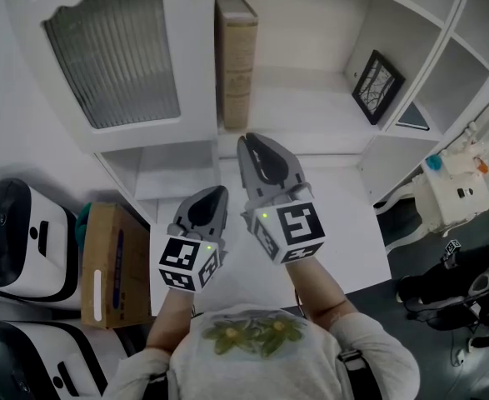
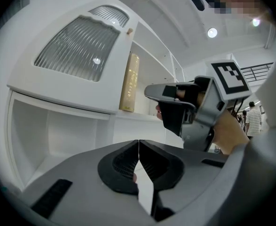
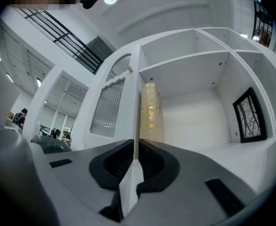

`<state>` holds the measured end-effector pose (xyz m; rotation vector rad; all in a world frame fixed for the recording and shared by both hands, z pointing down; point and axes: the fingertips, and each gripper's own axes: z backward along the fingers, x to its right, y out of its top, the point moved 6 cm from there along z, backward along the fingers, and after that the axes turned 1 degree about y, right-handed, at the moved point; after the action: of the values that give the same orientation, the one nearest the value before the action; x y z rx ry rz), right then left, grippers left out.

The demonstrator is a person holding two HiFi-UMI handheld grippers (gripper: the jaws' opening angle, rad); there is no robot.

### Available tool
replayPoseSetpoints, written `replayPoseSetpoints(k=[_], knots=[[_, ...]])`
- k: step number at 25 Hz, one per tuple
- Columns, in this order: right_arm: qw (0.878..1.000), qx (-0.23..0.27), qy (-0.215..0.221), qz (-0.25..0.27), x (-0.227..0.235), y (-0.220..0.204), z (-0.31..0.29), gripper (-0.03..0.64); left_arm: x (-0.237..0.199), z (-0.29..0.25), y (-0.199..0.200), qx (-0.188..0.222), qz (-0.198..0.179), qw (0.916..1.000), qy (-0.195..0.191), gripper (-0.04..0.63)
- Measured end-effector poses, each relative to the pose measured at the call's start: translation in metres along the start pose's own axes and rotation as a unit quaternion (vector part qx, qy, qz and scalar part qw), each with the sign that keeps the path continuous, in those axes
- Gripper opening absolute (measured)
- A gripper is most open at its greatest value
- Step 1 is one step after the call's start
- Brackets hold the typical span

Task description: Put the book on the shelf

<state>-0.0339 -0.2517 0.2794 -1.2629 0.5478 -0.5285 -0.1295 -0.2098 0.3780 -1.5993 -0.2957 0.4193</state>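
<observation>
On the shelf, the book stands upright beside the ribbed-glass door.

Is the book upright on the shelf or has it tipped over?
Upright: the book stands on end at the left side of the shelf, not leaning.

Framed picture: black frame, branch motif, leaning tilted against the right wall of its compartment. Ribbed-glass door: upper left, white scalloped frame. Cardboard box: lower left, just beside white-and-black moulded units. White apparatus with teal and orange fittings: right edge, type unclear.
</observation>
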Motion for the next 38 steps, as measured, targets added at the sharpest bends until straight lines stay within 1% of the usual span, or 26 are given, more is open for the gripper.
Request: replayPoseSetpoints(k=[5,8,10,12,16,22,30,38], knots=[[0.999,-0.013,0.047,-0.013,-0.016,-0.015,0.028,0.037,0.009,0.005,0.002,0.004,0.004,0.9999,-0.010,0.029],[0.997,-0.020,0.064,-0.023,-0.026,-0.027,0.042,0.035,0.013,0.009,0.003,0.006,0.017,0.9997,-0.018,0.029],[0.997,-0.027,0.069,-0.030,-0.031,-0.035,0.049,0.035,0.015,0.012,0.004,0.007,0.021,0.9996,-0.019,0.029],[0.996,-0.037,0.069,-0.043,-0.035,-0.043,0.056,0.035,0.018,0.015,0.004,0.008,0.024,0.9995,-0.021,0.029],[0.992,-0.066,0.065,-0.086,-0.036,-0.061,0.068,0.035,0.025,0.018,0.002,0.005,0.035,0.9990,-0.029,0.028],[0.989,-0.084,0.044,-0.113,-0.030,-0.073,0.084,0.035,0.032,0.022,-0.005,-0.002,0.037,0.9989,-0.030,0.029],[0.988,-0.096,0.040,-0.117,-0.031,-0.079,0.093,0.035,0.038,0.024,-0.009,-0.005,0.048,0.9981,-0.038,0.029],[0.988,-0.104,0.034,-0.113,-0.030,-0.081,0.100,0.034,0.044,0.026,-0.009,-0.006,0.047,0.9979,-0.043,0.029]])
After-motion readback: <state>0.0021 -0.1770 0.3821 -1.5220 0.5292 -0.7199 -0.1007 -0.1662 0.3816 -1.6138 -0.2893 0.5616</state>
